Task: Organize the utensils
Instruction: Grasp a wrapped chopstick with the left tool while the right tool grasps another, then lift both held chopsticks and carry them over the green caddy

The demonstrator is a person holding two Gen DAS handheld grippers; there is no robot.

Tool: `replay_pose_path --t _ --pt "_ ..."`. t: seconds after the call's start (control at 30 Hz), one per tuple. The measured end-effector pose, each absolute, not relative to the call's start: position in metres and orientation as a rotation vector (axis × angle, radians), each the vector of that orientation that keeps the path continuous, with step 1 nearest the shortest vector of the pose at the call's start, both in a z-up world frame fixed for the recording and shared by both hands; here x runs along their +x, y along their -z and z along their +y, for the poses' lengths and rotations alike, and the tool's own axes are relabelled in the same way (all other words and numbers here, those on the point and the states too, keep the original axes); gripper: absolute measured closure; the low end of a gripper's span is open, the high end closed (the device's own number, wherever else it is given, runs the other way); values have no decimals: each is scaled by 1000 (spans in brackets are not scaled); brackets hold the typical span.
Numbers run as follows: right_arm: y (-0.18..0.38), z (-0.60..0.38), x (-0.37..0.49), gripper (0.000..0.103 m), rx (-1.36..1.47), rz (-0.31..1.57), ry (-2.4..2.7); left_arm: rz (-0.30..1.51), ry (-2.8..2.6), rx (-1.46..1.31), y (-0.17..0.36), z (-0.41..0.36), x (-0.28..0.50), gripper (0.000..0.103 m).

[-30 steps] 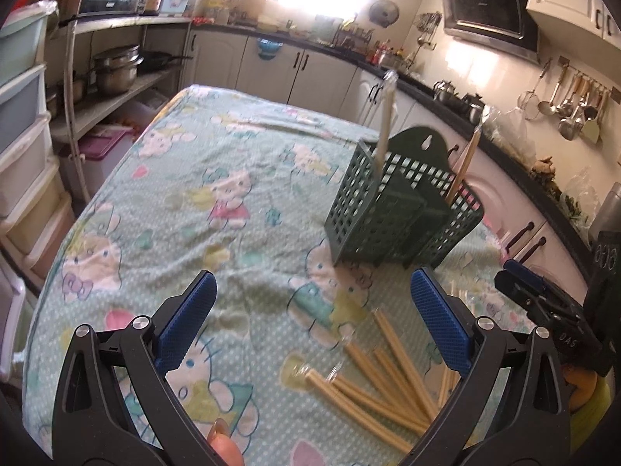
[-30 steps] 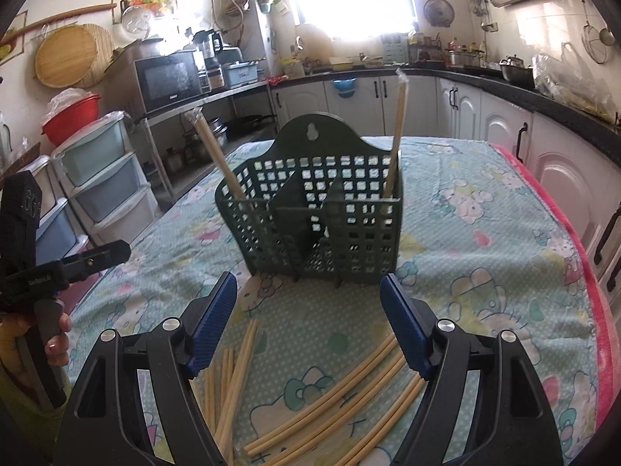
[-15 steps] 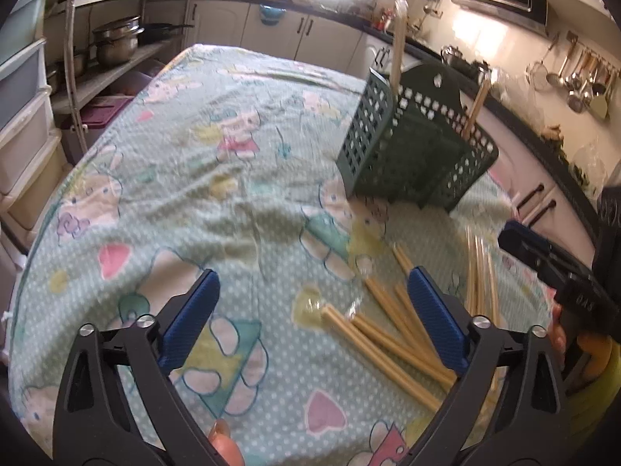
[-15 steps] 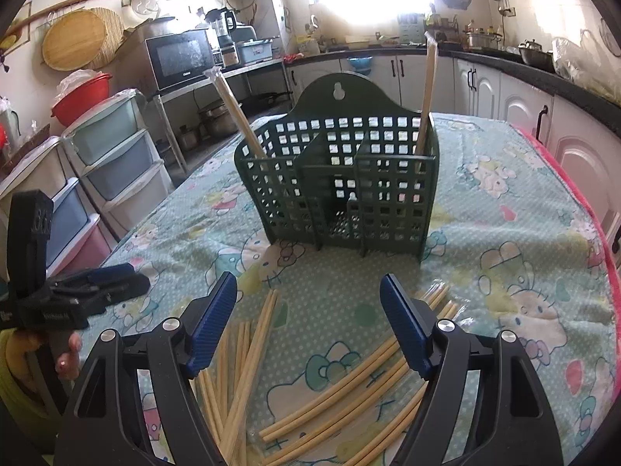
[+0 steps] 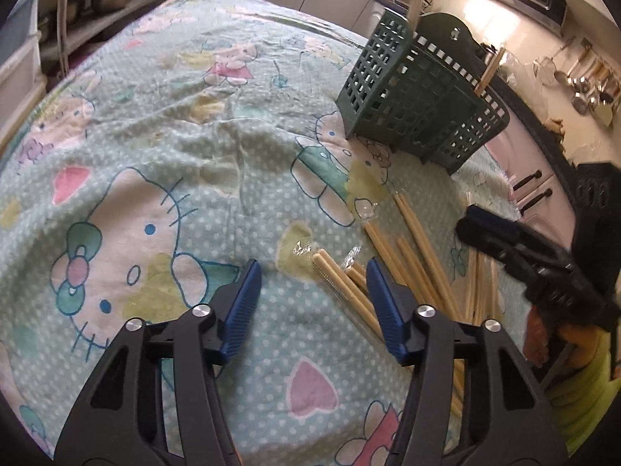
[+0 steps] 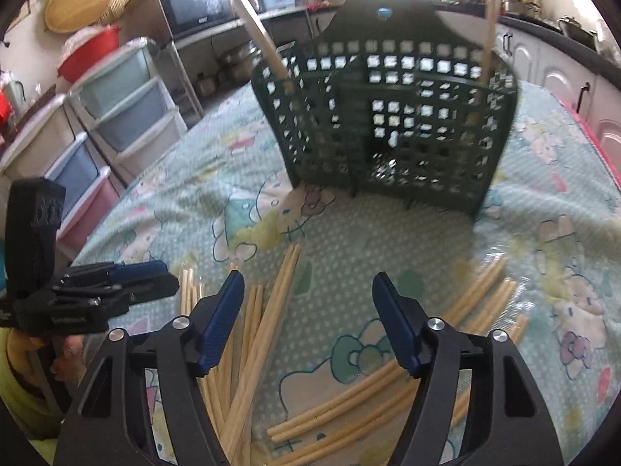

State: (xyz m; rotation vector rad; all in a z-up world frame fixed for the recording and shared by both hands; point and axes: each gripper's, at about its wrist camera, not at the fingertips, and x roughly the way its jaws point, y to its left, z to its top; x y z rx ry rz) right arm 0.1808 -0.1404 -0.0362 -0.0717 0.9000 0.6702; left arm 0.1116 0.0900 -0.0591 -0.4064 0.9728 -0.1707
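Note:
A dark green slotted utensil basket (image 5: 419,93) (image 6: 388,116) stands on the tablecloth with two wrapped chopstick pairs (image 6: 260,39) upright in it. Several wrapped bamboo chopstick pairs (image 5: 392,256) (image 6: 256,330) lie loose on the cloth in front of it. My left gripper (image 5: 312,272) is open, low over the cloth, its tips straddling the near ends of one pair (image 5: 341,283). My right gripper (image 6: 308,287) is open and empty above the loose chopsticks, facing the basket. Each gripper shows in the other's view: the right one (image 5: 524,256), the left one (image 6: 97,287).
The table carries a Hello Kitty cloth (image 5: 155,155). Plastic drawer units (image 6: 116,108) and a shelf with a microwave (image 6: 198,7) stand at the left. Kitchen cabinets (image 5: 531,190) run close along the table's right edge.
My left gripper has dropped and moved forward to the chopsticks, with its jaws narrower. My right gripper has moved closer to the basket and lower over the chopsticks.

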Motion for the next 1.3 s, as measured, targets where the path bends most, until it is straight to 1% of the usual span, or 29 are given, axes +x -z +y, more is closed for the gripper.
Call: replay_pose_path --t 0.03,0.1,0.13,0.2,0.23,0.43,0.63,0.67,0.77,0.8,0.87,0.9,0.93,1.0,1.07,1.3 --pt "38 -138 182 37 -76 910 -679 978 173 -418 60 92 113 60" --pt "44 -130 187 38 -94 939 -679 988 176 -448 62 96 118 71" --pt "47 -126 189 40 -99 950 -686 992 177 -465 63 98 120 74" --pt "51 -122 192 42 -108 965 -692 1003 176 -497 66 102 125 85" --pt "53 -119 194 42 -112 973 -691 1007 174 -504 67 103 126 86" --pt "56 -108 202 42 -140 989 -685 1024 203 -543 65 103 126 87" --pt "60 -97 214 49 -180 1008 -662 1037 184 -514 66 94 132 87" --pt "60 -95 215 52 -190 1007 -657 1038 181 -505 66 93 134 87" --pt "61 -93 219 65 -211 997 -638 1034 178 -491 66 91 137 87" --pt "60 -94 221 68 -209 998 -638 1032 177 -489 66 91 138 89" --pt "60 -95 224 80 -200 999 -640 1031 177 -503 68 94 140 92" --pt "59 -97 225 84 -199 999 -641 1032 177 -512 68 96 140 95" --pt "59 -99 226 86 -193 999 -644 1031 177 -519 68 98 141 96" --pt "58 -105 228 92 -175 997 -649 1029 181 -538 69 101 142 98" --pt "57 -110 230 94 -146 998 -653 1021 186 -558 67 106 143 98" --pt "47 -134 232 96 -45 972 -661 973 179 -584 51 122 143 99"
